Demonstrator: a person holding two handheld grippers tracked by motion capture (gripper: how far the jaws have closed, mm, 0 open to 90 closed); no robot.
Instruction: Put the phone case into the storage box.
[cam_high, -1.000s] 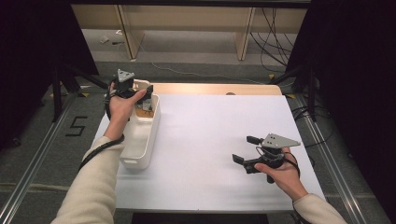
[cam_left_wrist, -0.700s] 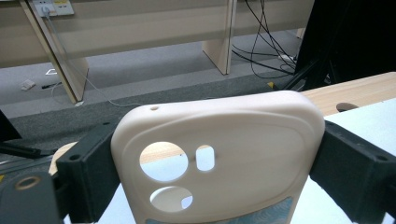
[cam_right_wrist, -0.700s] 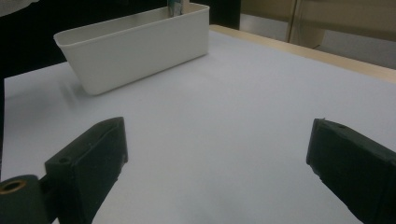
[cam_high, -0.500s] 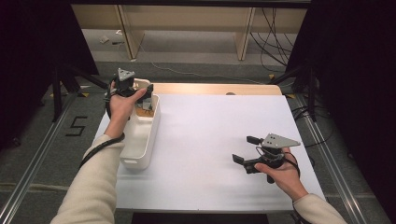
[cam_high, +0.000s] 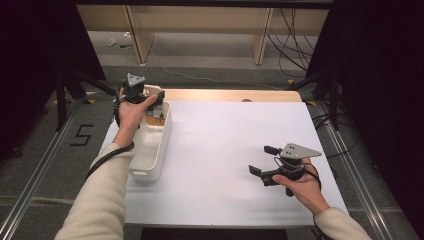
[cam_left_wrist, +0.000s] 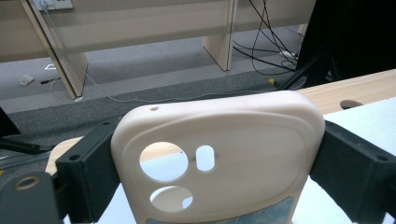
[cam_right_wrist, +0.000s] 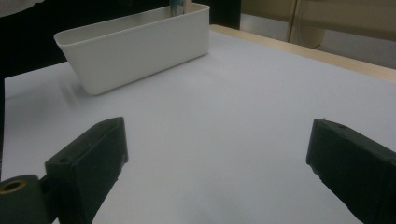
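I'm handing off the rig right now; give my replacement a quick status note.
Left tool: shut on the cream phone case, held by its side edges above the far end of the white bin.
Right tool: open, holding nothing, low over the bare white table.
Done: case gripped.
Left: probably to carry the case to its place and release it; the right tool is free to help.

the table (cam_high: 220, 145) has a flat white top, with a strip of pale wood showing along its far edge and a small dark hole in that strip. a long white bin (cam_high: 152, 145) stands directly on the white top near the left edge, its length running from near to far. grey floor lies around the table.
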